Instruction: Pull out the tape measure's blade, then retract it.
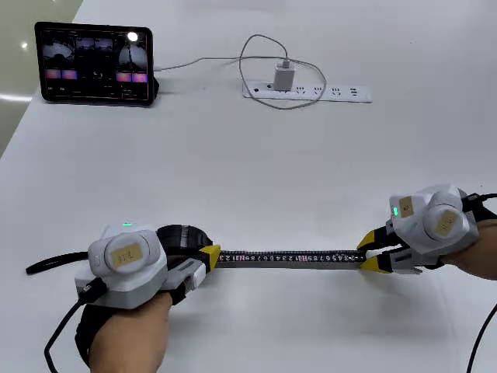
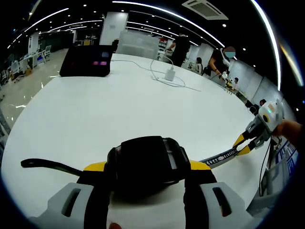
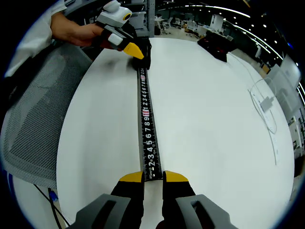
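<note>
White table [image 1: 256,179], tablet [image 1: 93,62] (screen lit), power strip [image 1: 311,91], plugged charger [image 1: 283,78], looped cable [image 1: 262,36]

White table [image 1: 272,179] stretched wide under even light. Tablet [image 1: 95,64] stood near the far left corner, screen lit. Power strip [image 1: 311,92] lay toward the far edge, a white charger [image 1: 283,78] plugged in, cable [image 1: 242,66] looped beside it. Glossy greenish floor [image 1: 31,47] showed past the left edge. Long light strips [image 2: 157,8] and a vent [image 2: 206,7] marked a dark ceiling. People [image 2: 224,59] stood beyond the table. Grey mesh chair [image 3: 33,124] sat close by the table's edge.
</note>
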